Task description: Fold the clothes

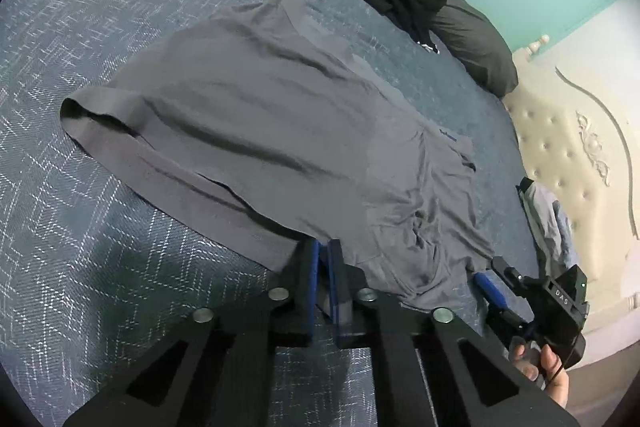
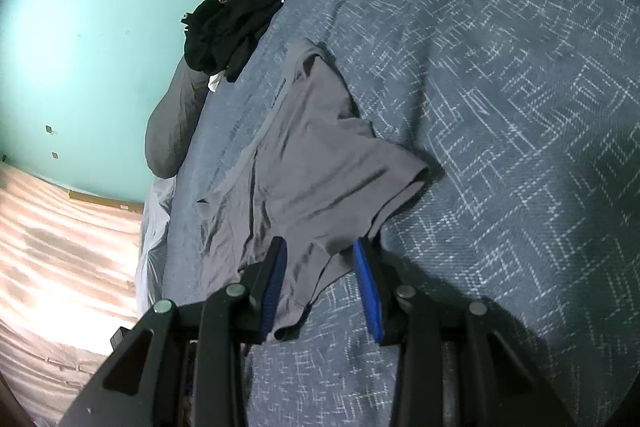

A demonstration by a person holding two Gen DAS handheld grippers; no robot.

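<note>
— Our left claw (image 1: 324, 251) sits clenched on the near hem of the grey boxer briefs (image 1: 256, 115), which lie spread flat on the blue bedspread (image 1: 100, 267).

— And our right claw (image 2: 320, 251)?

— Released, jaws straddling the other near edge. We close it on the hem first, then lift both corners evenly and fold away.
</note>
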